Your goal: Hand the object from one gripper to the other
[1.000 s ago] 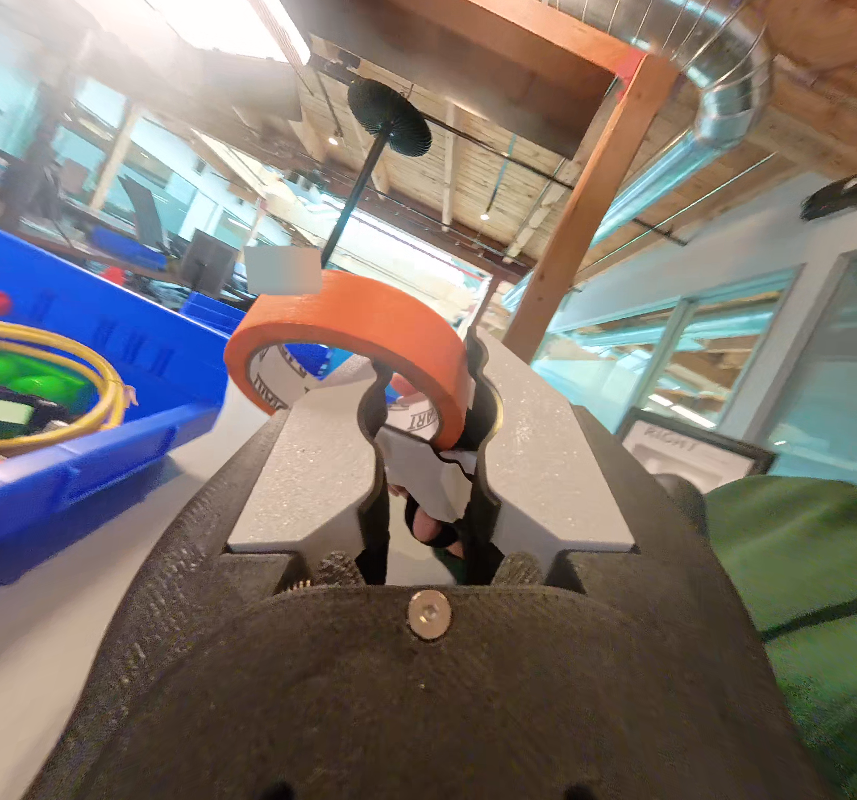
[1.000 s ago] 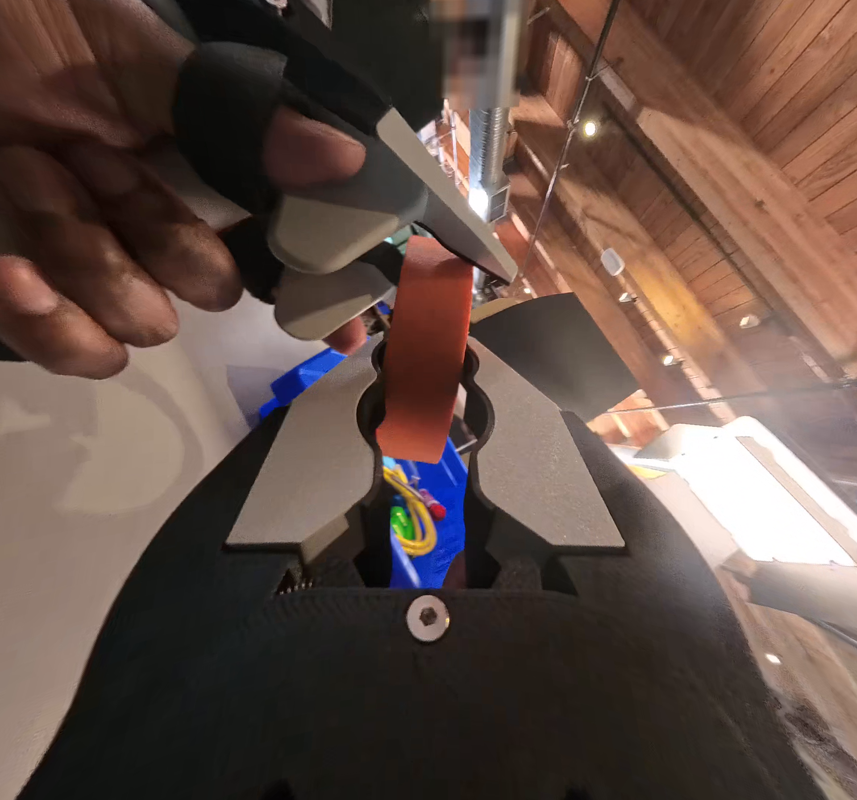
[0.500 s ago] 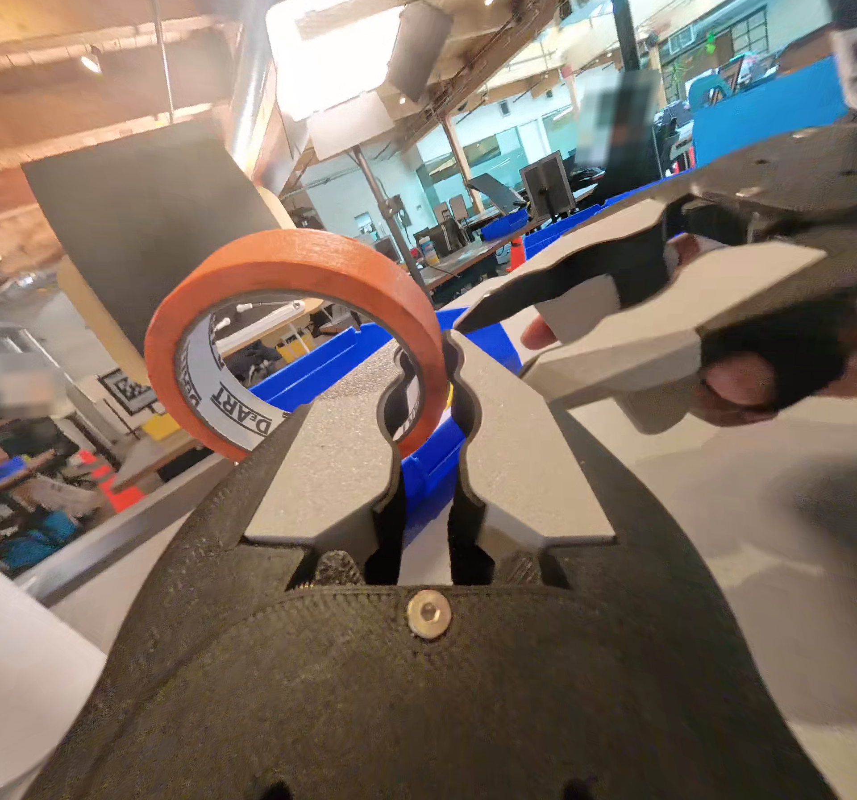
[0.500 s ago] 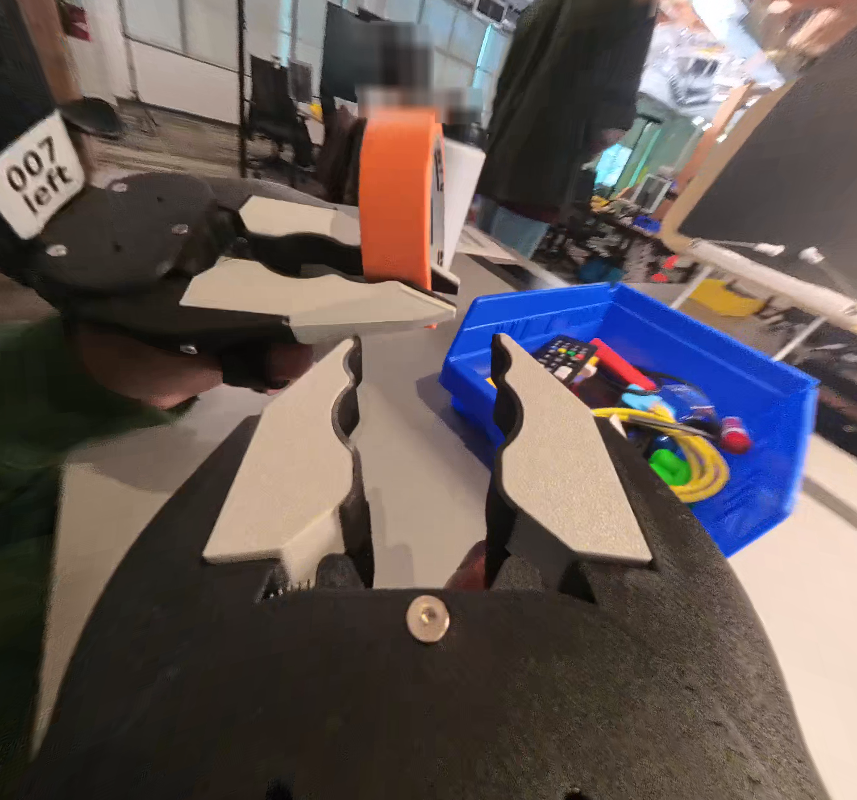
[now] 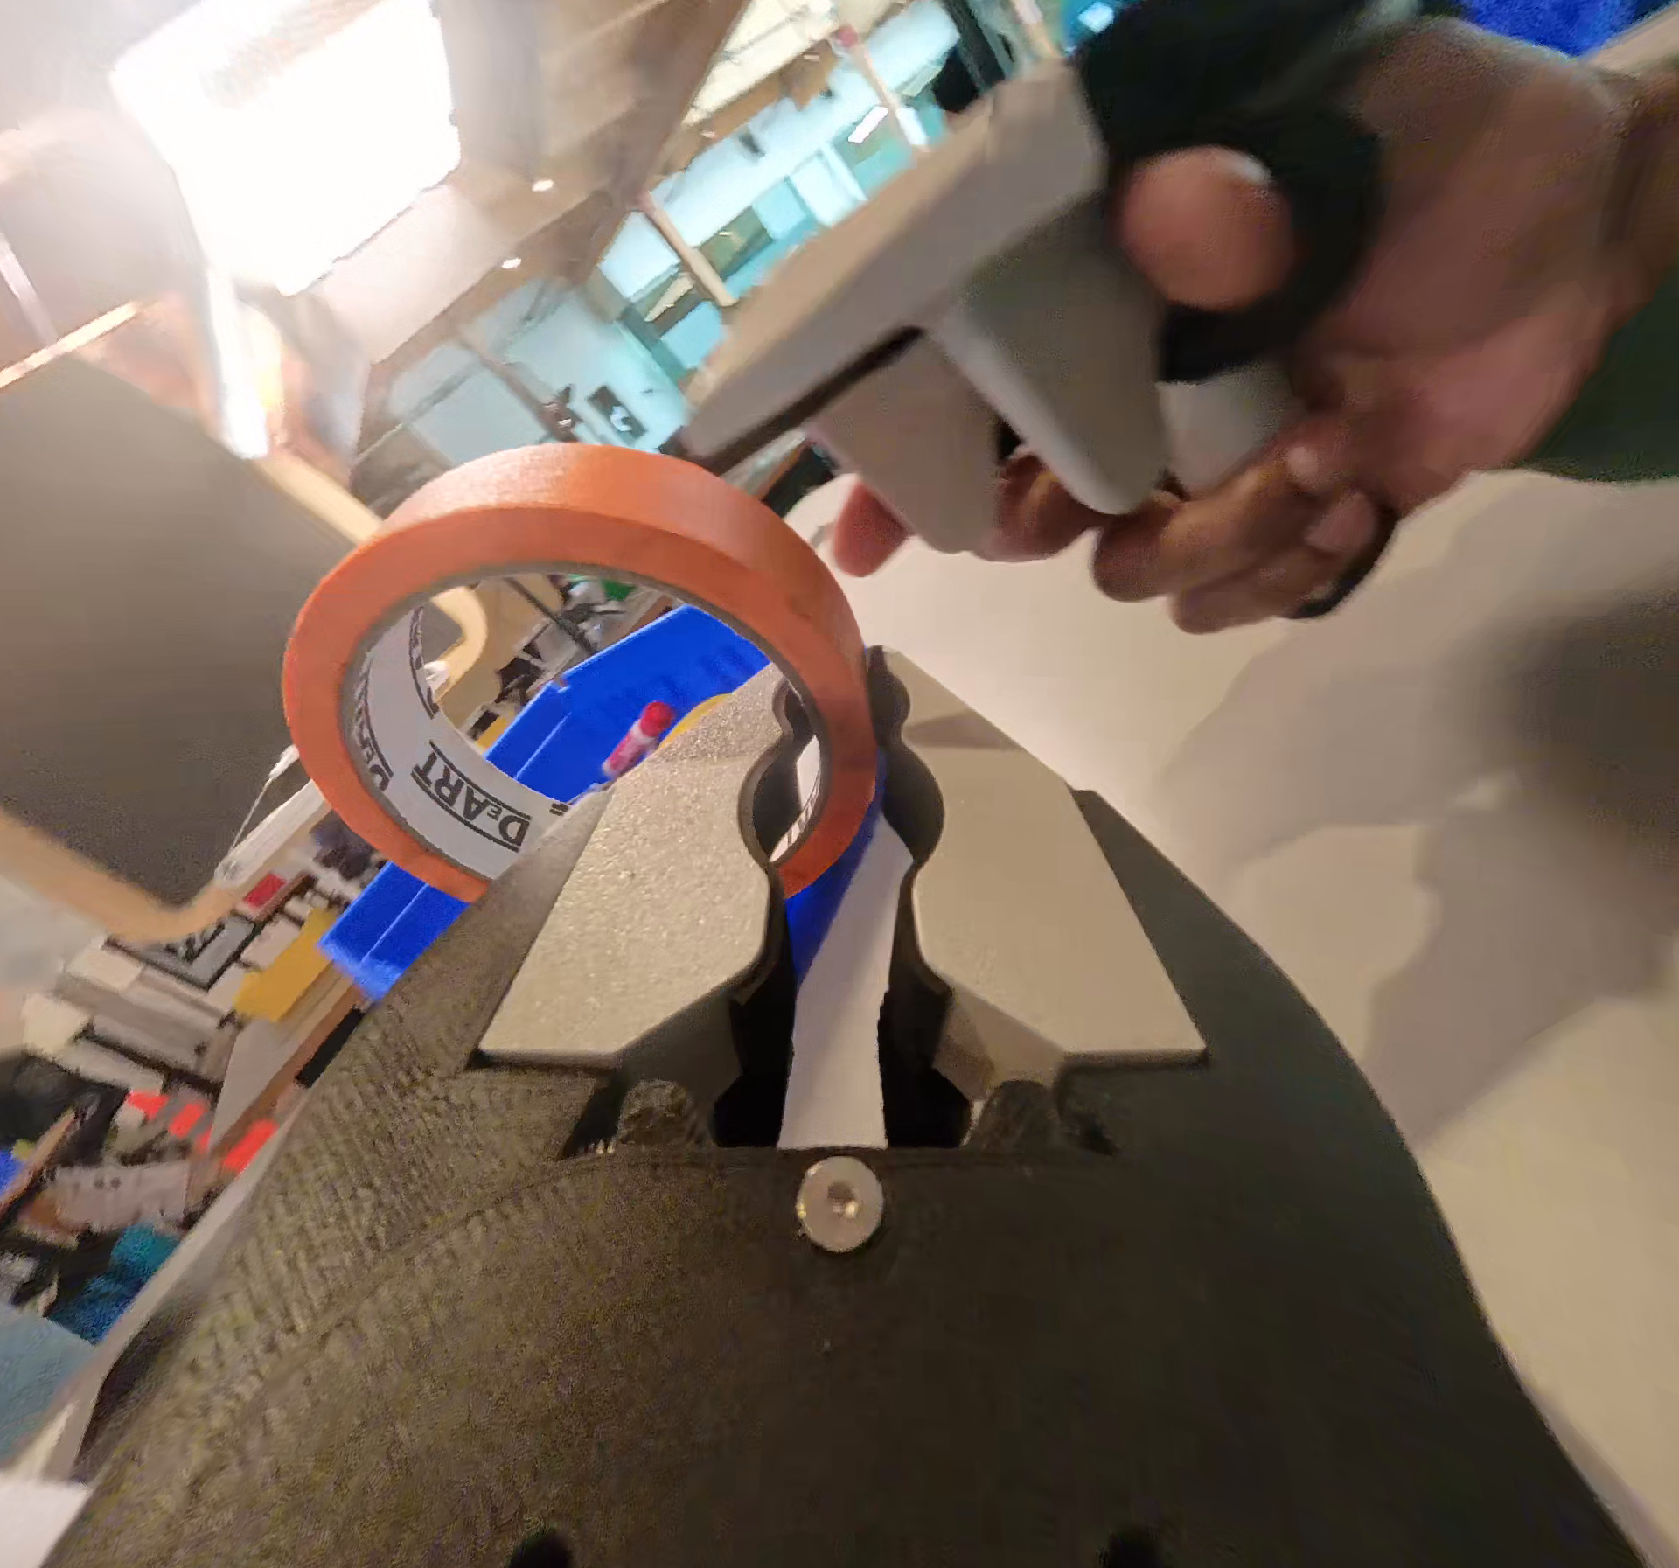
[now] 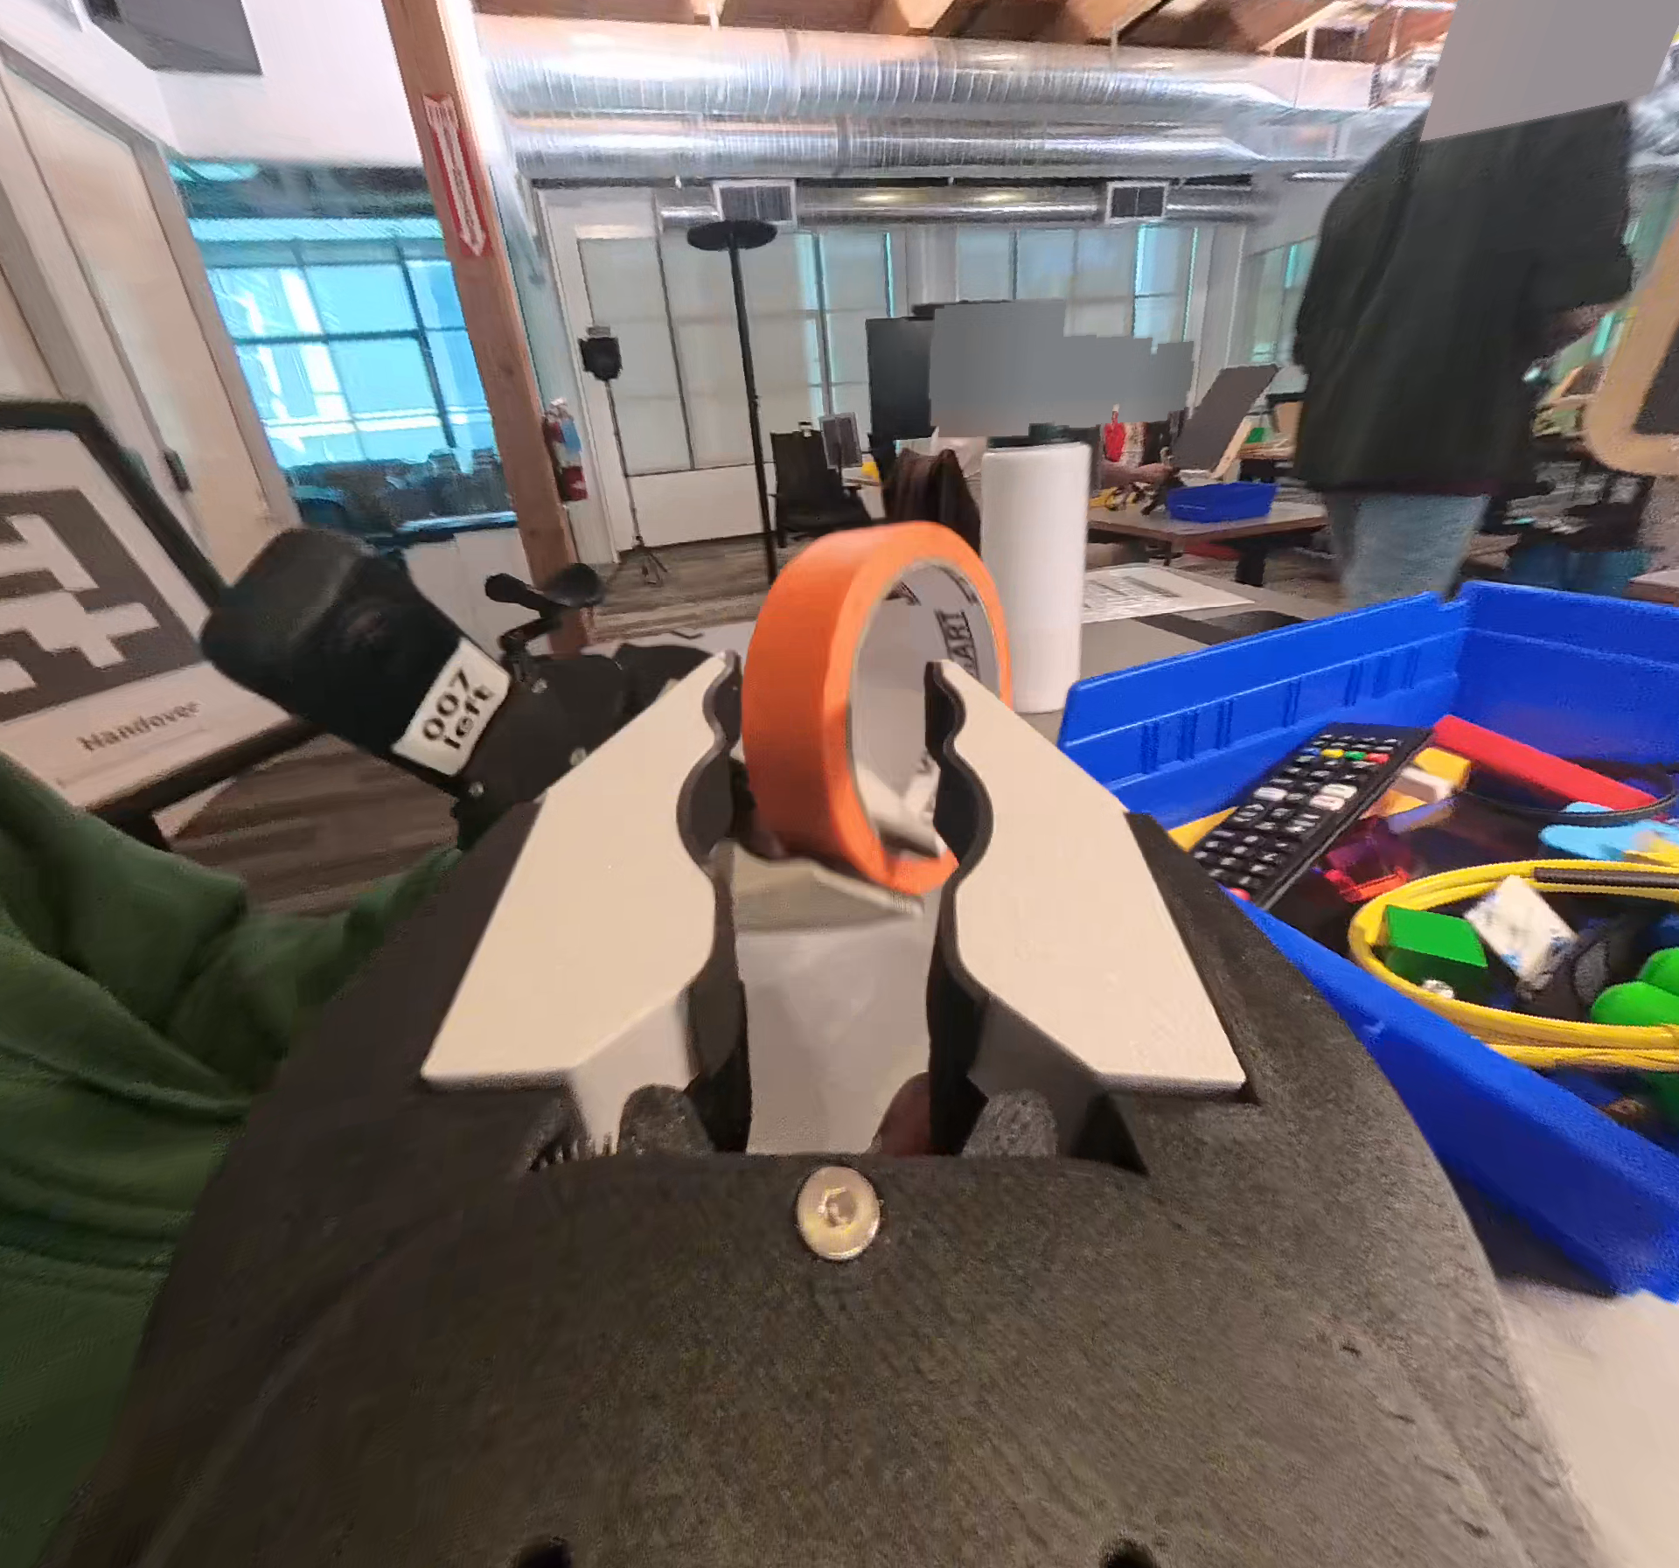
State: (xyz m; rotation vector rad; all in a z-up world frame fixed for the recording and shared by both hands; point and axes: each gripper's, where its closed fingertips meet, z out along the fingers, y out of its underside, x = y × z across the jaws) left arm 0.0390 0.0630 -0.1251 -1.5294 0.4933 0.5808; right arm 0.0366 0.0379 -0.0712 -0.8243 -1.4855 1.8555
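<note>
Left claw (image 5: 834, 679): clamped on one wall of the orange tape roll (image 5: 581, 498), one jaw through the hole, the other on the outer face. Right claw (image 6: 831, 675): open, jaws spread either side of the roll's band, not visibly gripping; contact hard to call from the left wrist view, where its tips sit just behind the roll's top. Held there by a hand (image 5: 1454, 298).

Roll in the air over the bench (image 5: 1181, 752), left of the blue bin (image 6: 1272, 688), well above it.

Step in hand, by judgement: right-side pickup for the handover.
- Push the right claw further in so one jaw goes inside the core and the other outside, same as the left grip.
- Bite on the upper arc, clear of the left jaws underneath.
- Close square to the wall, not on the rounded edge.
- Release left only after a firm right-side bite.
- Risk: a skewed close twisting the roll out of the left grip.

Orientation: standing on edge, upright. Hole axis roughly left-right in the right wrist view, printed core opening turned slightly right and near. No real long axis on a ring; widest span vertical and near-far.
</note>
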